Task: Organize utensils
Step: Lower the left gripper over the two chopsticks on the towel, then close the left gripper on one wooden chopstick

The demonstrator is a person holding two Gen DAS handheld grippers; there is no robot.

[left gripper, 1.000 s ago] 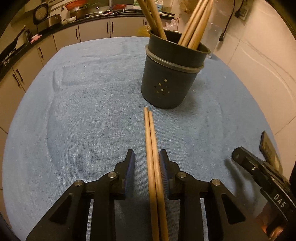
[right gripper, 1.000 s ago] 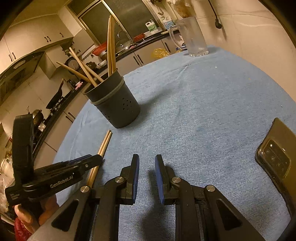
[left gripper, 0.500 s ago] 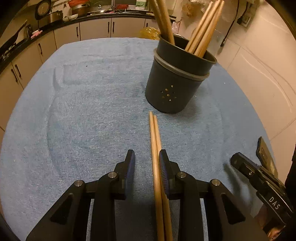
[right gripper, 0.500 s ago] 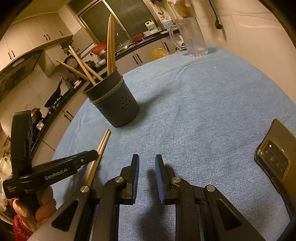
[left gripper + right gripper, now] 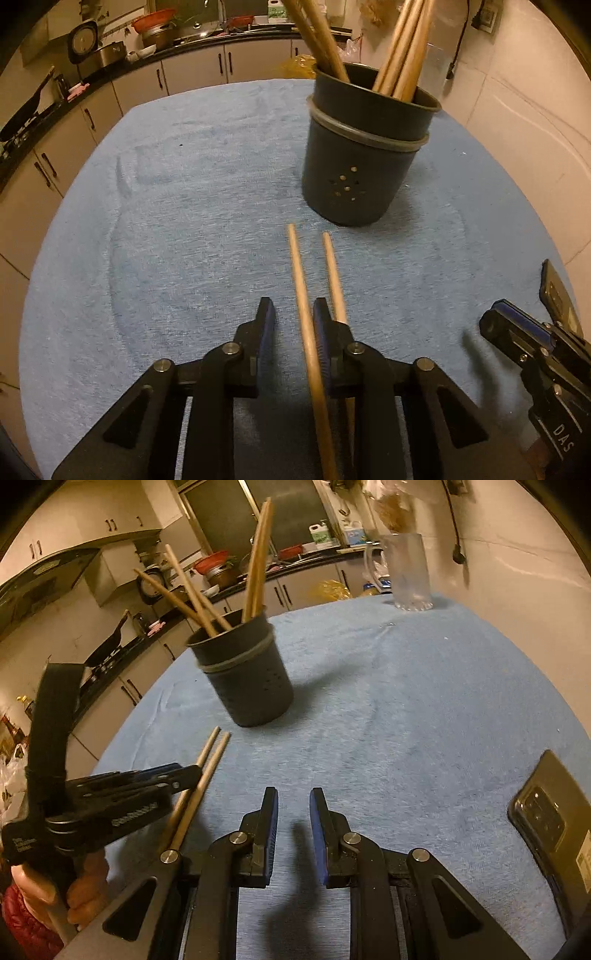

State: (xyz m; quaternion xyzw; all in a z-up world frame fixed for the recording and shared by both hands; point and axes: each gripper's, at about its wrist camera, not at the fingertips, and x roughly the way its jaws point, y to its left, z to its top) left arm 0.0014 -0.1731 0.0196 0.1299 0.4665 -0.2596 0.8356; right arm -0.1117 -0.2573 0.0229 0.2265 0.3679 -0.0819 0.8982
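A dark grey utensil holder [image 5: 365,155] [image 5: 247,679] stands on the blue cloth and holds several wooden chopsticks. Two more wooden chopsticks lie in front of it. One chopstick [image 5: 304,306] runs between the fingers of my left gripper [image 5: 293,321], close against the right finger; the other chopstick [image 5: 334,277] lies outside, to the right of that finger. The left gripper is open and low over them. It also shows in the right wrist view [image 5: 147,786], beside the chopstick pair [image 5: 201,775]. My right gripper [image 5: 293,808] is open and empty above bare cloth.
A black phone [image 5: 554,823] lies on the cloth at the right; its edge shows in the left wrist view [image 5: 557,295]. A clear glass mug [image 5: 406,572] stands at the far table edge. Kitchen counters and cabinets lie beyond the round table [image 5: 166,184].
The two chopsticks lay side by side between the left fingers; now they are spread apart, one between the fingers and one outside the right finger. The left gripper has shifted. The right gripper has hardly moved.
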